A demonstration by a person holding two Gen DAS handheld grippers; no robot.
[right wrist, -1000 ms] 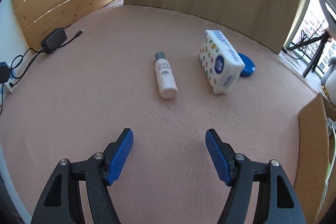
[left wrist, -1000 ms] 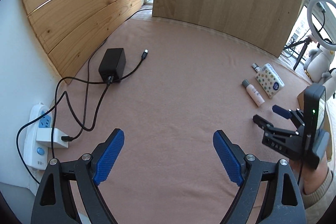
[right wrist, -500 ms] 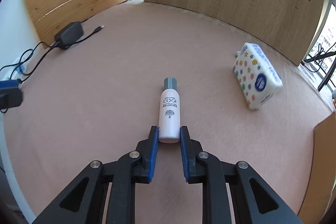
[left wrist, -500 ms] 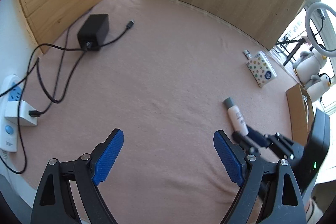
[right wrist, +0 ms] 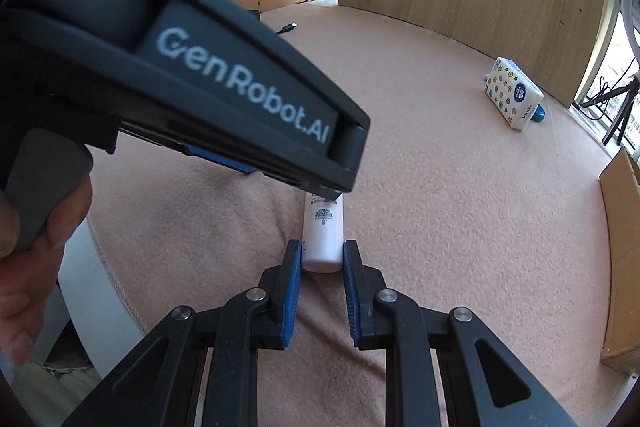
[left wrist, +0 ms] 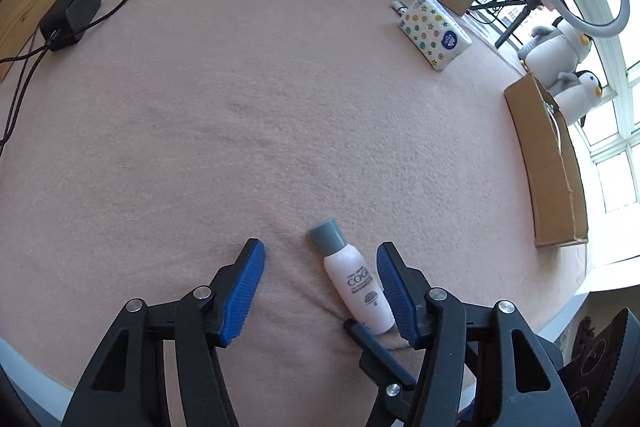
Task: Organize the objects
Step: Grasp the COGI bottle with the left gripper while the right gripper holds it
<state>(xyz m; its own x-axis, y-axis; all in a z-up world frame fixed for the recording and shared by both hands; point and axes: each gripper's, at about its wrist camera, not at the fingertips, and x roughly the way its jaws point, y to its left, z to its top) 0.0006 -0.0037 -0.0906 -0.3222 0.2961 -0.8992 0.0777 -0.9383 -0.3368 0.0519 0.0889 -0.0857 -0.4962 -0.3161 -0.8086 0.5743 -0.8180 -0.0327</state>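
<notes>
The bottle [right wrist: 322, 233] got dragged away from the tissue pack [right wrist: 512, 98]; right tongs [right wrist: 318, 261] clamp its base, left tongs [left wrist: 320, 259] closing around it, not gripping.

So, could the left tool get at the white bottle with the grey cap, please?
Probably yes: the white bottle with the grey cap already lies between the left tool's closing pads, though the right tool grips its base.

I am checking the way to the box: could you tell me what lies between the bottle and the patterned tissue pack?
Only bare pink cloth lies between the bottle and the tissue pack; the left wrist view shows it.
</notes>
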